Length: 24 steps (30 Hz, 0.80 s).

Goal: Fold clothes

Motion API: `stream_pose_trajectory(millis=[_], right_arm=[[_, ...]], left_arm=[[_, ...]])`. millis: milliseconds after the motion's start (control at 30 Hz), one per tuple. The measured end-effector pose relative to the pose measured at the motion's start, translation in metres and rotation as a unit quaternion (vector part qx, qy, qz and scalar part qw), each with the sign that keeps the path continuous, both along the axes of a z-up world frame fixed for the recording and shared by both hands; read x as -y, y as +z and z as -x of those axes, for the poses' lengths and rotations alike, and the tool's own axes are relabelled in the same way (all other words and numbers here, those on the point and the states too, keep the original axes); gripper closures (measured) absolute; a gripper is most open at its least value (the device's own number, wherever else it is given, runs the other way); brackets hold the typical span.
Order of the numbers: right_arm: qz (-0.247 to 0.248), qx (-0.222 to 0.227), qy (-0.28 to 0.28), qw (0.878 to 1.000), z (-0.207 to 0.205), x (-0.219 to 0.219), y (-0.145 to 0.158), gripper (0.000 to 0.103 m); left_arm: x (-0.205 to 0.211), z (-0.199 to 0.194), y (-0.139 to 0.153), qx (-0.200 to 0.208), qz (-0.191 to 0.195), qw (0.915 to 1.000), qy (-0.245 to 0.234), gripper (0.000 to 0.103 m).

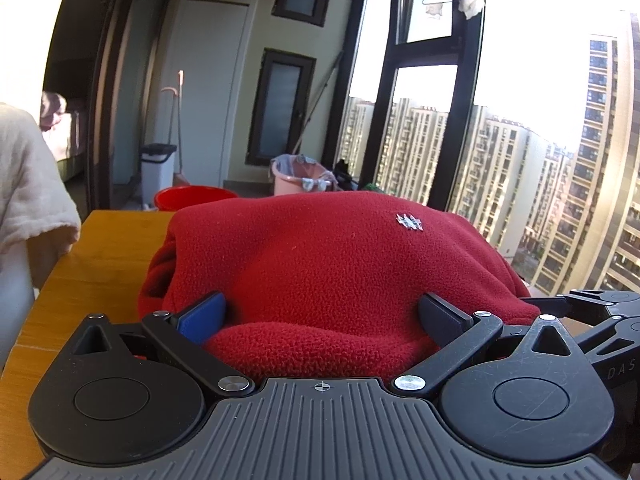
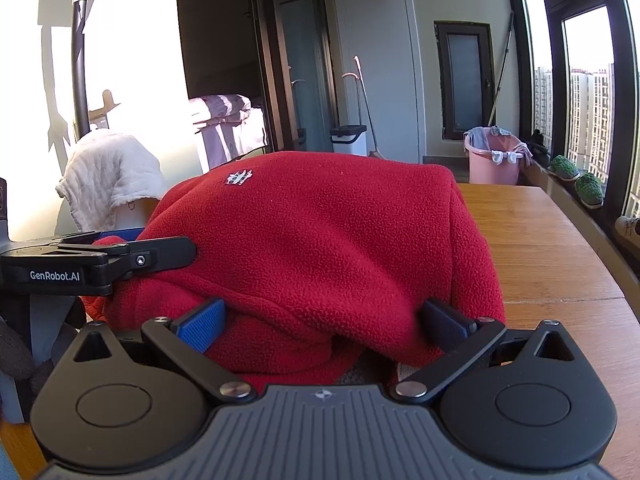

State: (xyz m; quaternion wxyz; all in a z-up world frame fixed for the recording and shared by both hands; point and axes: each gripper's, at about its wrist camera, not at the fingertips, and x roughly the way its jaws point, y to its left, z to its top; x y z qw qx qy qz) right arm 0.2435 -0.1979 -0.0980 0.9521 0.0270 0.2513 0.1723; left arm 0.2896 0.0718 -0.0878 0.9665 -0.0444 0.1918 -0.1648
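A folded red fleece garment (image 1: 328, 272) lies in a thick bundle on the wooden table (image 1: 80, 272), near the table's near edge, with a small embroidered logo (image 1: 409, 222) on its upper face. The left gripper (image 1: 322, 312) sits low at the near side of the bundle with its jaws spread wide; fleece bulges between the two pads, one blue pad (image 1: 202, 316) on the left and a dark one on the right, and both press against the cloth. The right gripper (image 2: 324, 316) is in the same posture just to the right of it, jaws spread around the near edge of the red fleece garment (image 2: 320, 248), its pads touching the fabric on either side. In the right wrist view the left gripper (image 2: 100, 258) shows at the left, its fingers reaching into the bundle. Beyond the table (image 2: 540, 240) stand a pink tub (image 2: 494, 160) holding laundry, a white bin (image 2: 349, 140) and a cream towel (image 2: 108, 180) draped at the far left. A red basin (image 1: 192, 197) shows just past the table's far edge.
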Motion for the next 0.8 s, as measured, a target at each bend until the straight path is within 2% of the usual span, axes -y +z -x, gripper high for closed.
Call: stream_pose_trajectory(millis=[100,267,467,567,633,733,800], right_arm=[[-0.004,0.001,-0.001,1.000,0.000,0.000,0.000,0.000],[-0.004,0.015,-0.009,1.000,0.006,0.001,0.001,0.000],[-0.005,0.015,-0.019,1.000,-0.005,-0.002,0.002,0.000],[0.000,0.014,-0.032,0.999,-0.018,-0.007,0.001,0.000],[0.000,0.008,-0.034,0.999,-0.028,-0.008,0.001,0.000],[-0.008,0.000,-0.031,1.000,-0.034,-0.005,0.000,0.000],[-0.016,-0.001,-0.028,0.999,-0.034,-0.002,0.000,0.000]], left_arm=[[0.003,0.003,0.001,0.007,-0.011,0.9999,0.008,0.000],[0.000,0.000,0.001,0.008,-0.001,0.9999,0.010,0.000],[0.002,-0.011,0.003,0.016,-0.016,0.9996,0.016,0.000],[0.005,-0.022,0.001,0.025,-0.036,0.9987,0.026,0.000],[0.004,-0.033,0.002,0.019,-0.031,0.9990,0.025,0.000],[-0.003,-0.043,0.000,0.003,0.001,0.9998,0.018,0.000],[-0.004,-0.043,0.000,0.005,0.003,0.9998,0.019,0.000]])
